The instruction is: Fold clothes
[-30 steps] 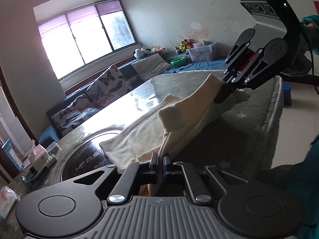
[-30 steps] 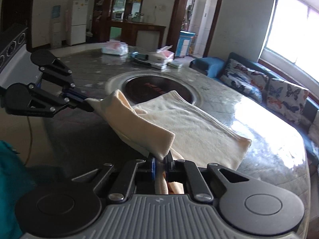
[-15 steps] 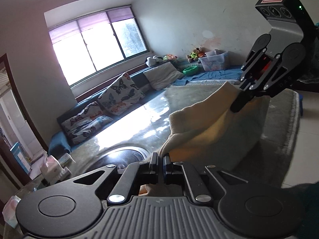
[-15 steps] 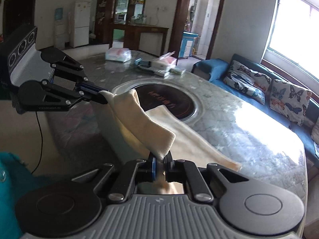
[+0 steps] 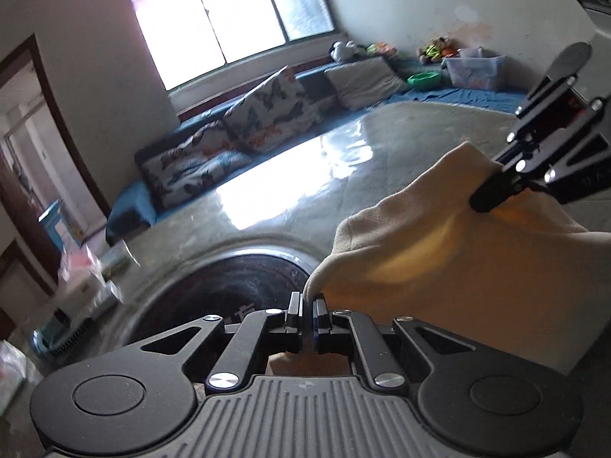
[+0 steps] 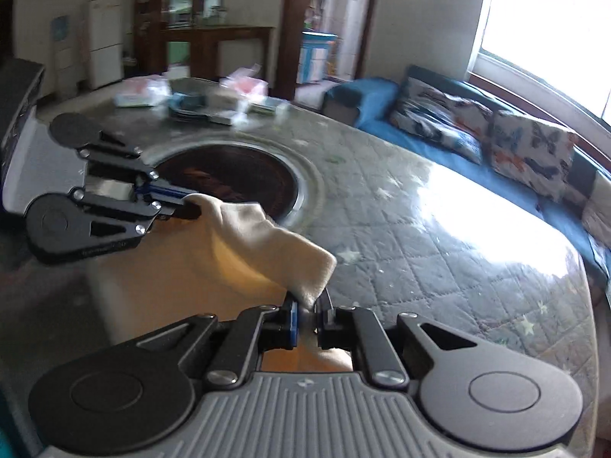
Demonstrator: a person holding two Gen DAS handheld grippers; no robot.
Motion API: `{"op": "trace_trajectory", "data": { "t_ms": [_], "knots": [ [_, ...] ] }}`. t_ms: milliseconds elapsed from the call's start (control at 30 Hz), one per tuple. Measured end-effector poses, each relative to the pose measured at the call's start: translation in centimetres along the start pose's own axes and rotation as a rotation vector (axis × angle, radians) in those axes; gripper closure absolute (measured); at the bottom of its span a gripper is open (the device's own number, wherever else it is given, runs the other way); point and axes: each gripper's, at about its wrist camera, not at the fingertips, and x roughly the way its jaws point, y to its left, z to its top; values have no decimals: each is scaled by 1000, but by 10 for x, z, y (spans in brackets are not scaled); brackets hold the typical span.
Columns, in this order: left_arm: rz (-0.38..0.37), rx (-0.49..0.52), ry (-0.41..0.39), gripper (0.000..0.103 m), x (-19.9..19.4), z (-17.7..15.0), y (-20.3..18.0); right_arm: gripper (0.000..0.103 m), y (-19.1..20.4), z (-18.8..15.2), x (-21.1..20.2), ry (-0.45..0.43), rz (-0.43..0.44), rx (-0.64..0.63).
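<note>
While clamped in both grippers' fingers, cream cloth (image 5: pixel 450 267), top edge stretched between them.

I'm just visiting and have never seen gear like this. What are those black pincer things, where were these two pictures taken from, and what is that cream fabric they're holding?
There is no robot here. A person carries a tool in each hand, and each tool has a small wide-angle camera looking along its two fingers. One picture comes from the left tool, the other from the right.

The left hand-held gripper is shut on one end of a cream cloth. The right hand-held gripper is shut on the other end. Each tool also shows up in the other one's picture.

The cloth hangs between them, lifted above a quilted table with a dark round inset. Blurred packets lie at the table's far end. Behind it stands a blue sofa with butterfly cushions.
</note>
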Motion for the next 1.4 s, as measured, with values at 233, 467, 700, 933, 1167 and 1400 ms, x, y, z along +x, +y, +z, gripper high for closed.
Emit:
{"op": "trace_trajectory", "data": {
  "t_ms": [233,467,700,933,1167,1400],
  "knots": [
    [22,-89,41,84,18,-1,7,85,-31,-19,38,-2,-69,262],
    [5,-151,11,84,10,10,19,83,-47,-20,18,-79,-64,369],
    [-34,-234,18,84,-8,7,36,89,-14,-2,44,-24,49,239],
    [-92,-275,36,78,-48,-20,36,89,-6,6,74,20,0,263],
    [-123,-337,102,76,-37,-35,38,89,1,5,78,20,-15,205],
    [-213,-382,119,77,-46,-44,42,89,3,2,77,9,-2,177]
  ]
}}
